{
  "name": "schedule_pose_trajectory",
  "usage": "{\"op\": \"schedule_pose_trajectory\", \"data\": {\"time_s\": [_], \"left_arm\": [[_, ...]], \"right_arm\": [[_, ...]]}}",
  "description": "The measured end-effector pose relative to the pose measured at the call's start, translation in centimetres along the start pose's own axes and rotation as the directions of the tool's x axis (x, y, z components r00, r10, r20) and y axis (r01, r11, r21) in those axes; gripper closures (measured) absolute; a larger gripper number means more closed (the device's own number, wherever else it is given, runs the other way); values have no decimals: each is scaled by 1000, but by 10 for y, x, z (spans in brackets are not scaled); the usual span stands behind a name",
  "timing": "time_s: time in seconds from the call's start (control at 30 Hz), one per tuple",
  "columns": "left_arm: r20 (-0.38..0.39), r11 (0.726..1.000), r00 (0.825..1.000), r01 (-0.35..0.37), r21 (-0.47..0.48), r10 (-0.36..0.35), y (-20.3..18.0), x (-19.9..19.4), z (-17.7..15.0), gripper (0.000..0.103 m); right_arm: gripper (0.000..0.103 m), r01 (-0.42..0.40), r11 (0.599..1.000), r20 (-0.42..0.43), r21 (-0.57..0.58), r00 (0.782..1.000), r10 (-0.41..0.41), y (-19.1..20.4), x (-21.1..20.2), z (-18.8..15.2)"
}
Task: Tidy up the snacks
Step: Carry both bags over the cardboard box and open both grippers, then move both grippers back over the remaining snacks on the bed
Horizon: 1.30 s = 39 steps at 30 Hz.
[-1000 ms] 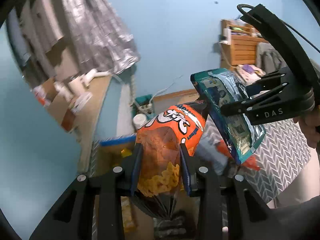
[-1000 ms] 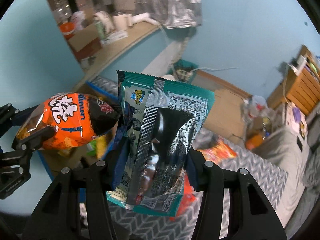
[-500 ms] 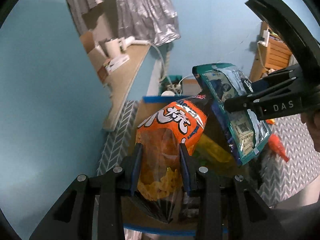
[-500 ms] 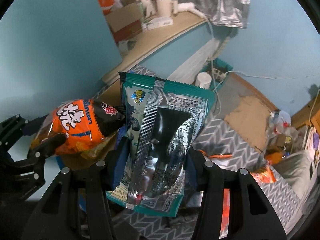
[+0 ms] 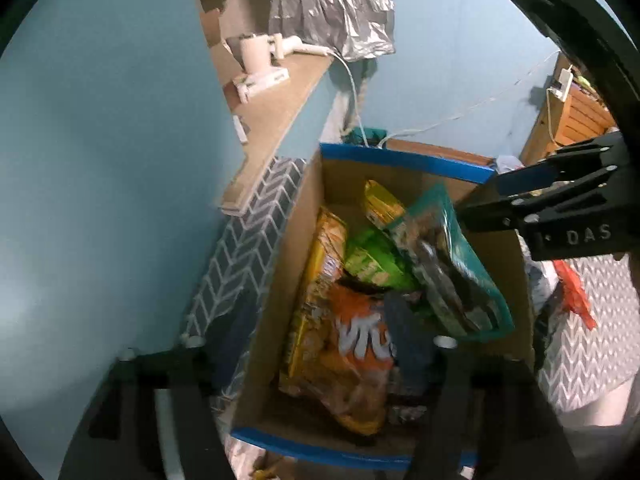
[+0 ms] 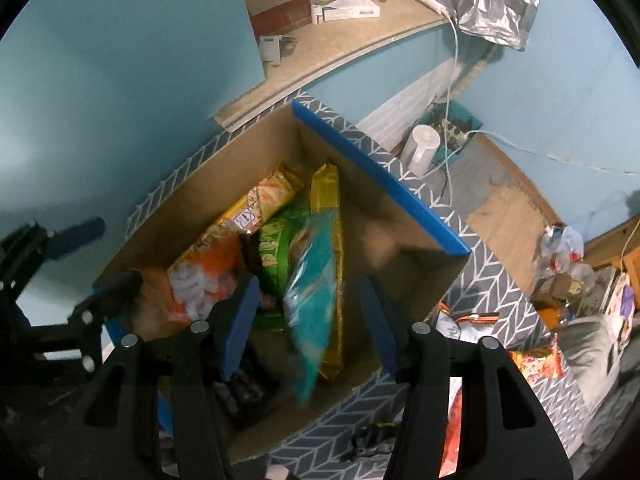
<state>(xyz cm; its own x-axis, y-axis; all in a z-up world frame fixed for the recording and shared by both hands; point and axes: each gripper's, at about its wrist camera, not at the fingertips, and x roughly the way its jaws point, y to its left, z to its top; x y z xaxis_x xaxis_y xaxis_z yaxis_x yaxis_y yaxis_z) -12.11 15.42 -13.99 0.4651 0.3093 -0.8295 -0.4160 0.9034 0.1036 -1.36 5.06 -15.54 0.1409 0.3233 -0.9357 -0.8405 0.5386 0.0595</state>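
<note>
Opening both grippers, I found the orange crisp bag (image 5: 352,344) and teal foil packet (image 6: 316,300) unpinched, lengthwise in the blue-rimmed cardboard box (image 6: 380,176) below.

Matt brown corrugated card for the box (image 6: 208,188), rim edged in smooth blue tape. Inside the box, glossy crinkled plastic film on the orange bag (image 5: 352,344) and teal packet (image 6: 316,292). Beyond the box, crumpled shiny silver foil sheet (image 5: 332,4) and pale matt wooden shelf (image 6: 344,40).

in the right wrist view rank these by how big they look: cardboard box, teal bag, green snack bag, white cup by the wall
1. cardboard box, by far the largest.
2. teal bag, blurred and nearer the camera, so its edge over the next is unsure.
3. green snack bag, partly covered.
4. white cup, smallest, also farthest.
</note>
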Motion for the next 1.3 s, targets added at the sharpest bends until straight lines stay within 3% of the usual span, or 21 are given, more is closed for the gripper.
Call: {"op": "schedule_pose_trajectory", "data": {"time_s": [0.17, 0.63, 0.93, 1.3], "left_arm": [[-2, 999, 1000, 21, -28, -21, 0, -6, 5, 28], [-2, 987, 989, 150, -58, -150, -42, -26, 27, 24], [-30, 964, 964, 265, -32, -266, -101, -25, 45, 24], [-124, 925, 917, 378, -36, -379, -165, -12, 49, 24]], "right_arm": [[30, 8, 1000, 21, 16, 1000, -8, -8, -12, -1], [30, 69, 992, 47, 108, 996, -75, -70, -45, -27], [30, 117, 973, 15, 200, 992, -123, -130, -53, -69], [29, 95, 954, -25, 285, 995, -92, -184, -50, -121]]}}
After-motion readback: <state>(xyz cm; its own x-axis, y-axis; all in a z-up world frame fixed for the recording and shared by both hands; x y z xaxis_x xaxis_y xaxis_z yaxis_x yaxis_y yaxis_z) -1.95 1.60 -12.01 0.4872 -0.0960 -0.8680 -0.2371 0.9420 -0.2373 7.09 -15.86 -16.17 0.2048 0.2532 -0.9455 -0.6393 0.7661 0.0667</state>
